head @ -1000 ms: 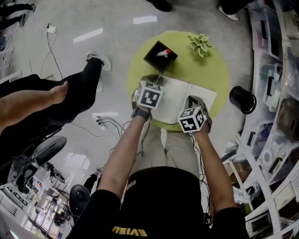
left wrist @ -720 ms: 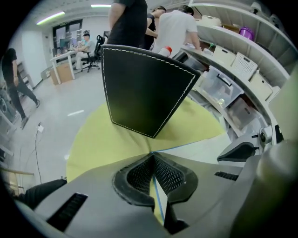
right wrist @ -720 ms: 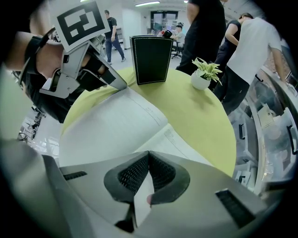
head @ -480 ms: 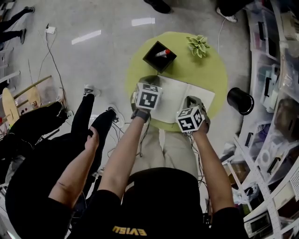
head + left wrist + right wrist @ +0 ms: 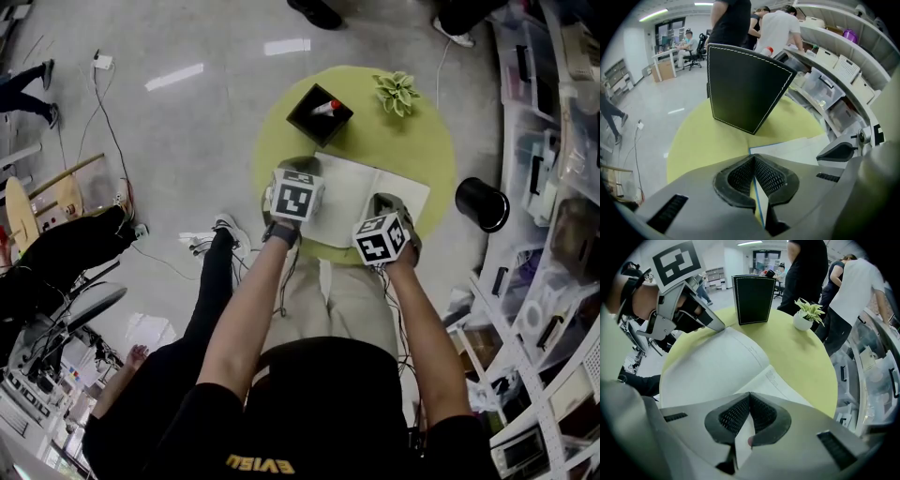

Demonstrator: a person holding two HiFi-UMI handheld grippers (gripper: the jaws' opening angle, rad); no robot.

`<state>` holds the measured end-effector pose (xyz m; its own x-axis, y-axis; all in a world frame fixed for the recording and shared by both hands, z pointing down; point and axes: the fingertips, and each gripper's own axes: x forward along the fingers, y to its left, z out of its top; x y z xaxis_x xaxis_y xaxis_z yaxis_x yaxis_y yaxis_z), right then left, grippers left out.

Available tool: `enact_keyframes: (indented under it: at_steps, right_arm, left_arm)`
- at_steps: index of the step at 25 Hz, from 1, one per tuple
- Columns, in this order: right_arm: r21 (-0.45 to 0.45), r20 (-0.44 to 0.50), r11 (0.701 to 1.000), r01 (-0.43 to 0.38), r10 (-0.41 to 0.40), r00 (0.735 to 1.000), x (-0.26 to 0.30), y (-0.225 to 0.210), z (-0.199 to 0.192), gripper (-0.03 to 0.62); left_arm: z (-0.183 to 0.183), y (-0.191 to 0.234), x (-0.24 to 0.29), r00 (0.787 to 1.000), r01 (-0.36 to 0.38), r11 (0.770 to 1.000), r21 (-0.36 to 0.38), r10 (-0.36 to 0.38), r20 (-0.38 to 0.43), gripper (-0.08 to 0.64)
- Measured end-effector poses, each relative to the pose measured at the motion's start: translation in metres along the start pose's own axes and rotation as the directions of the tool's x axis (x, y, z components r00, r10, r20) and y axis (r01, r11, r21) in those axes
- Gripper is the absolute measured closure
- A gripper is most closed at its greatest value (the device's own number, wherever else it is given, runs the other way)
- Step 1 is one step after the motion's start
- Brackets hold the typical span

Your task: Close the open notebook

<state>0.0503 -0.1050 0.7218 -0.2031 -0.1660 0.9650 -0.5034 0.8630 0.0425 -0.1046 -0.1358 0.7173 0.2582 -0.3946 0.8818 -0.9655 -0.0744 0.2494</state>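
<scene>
left gripper [image 5: 753, 164]: jaws are closed down on a thin blue-edged leaf, which is the outer left edge of the notebook [image 5: 361, 192]. the rest of that half spreads ahead and to the right of the jaws.

right gripper [image 5: 749, 401]: jaws are pinched together with a white page running between them. it looks clamped on the near edge of the right half, and the pages fan out ahead and to the left of these jaws.

the notebook lies open and flat on the round green table [image 5: 422, 141], with both halves still spread. it sits between the two grippers, long side across from one to the other. the fold appears to run away from the person, right of the left jaws and left of the right jaws.

key relation: each gripper holds its own half, so neither is nearer the whole notebook. closing means one half swings over the fold toward the other jaws. my read is that the left half goes up and rightward. the right jaws then sit in its landing zone and have to let go or slide out.

watch: the black holder [image 5: 321, 114] stands just ahead of the left jaws, close to the far left corner. the plant [image 5: 397, 91] is well ahead and clear.
</scene>
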Motion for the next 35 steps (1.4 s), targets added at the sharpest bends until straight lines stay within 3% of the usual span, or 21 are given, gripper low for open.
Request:
enact_keyframes:
  at_steps: [15, 26, 30, 35]
  right_arm:
    - [0.006, 0.007, 1.0, -0.001, 0.001, 1.0, -0.001, 0.0, 0.001, 0.606]
    - [0.008, 0.011, 1.0, 0.002, -0.002, 1.0, -0.001, -0.001, 0.0, 0.606]
    - [0.005, 0.01, 1.0, 0.003, -0.003, 1.0, -0.001, 0.0, 0.0, 0.606]
    - [0.004, 0.009, 1.0, 0.001, -0.001, 1.0, -0.001, 0.0, 0.0, 0.606]
  left_arm:
    - [-0.001, 0.001, -0.002, 1.0, -0.004, 0.998, -0.058, 0.005, 0.024, 0.545]
    - [-0.001, 0.0, 0.0, 0.996, 0.082, 0.988, -0.128, -0.077, 0.04, 0.541]
    - [0.002, -0.009, -0.002, 0.988, 0.152, 0.978, -0.142, -0.148, 0.038, 0.456]
    - [0.002, -0.01, -0.003, 0.986, 0.164, 0.977, -0.137, -0.161, 0.036, 0.442]
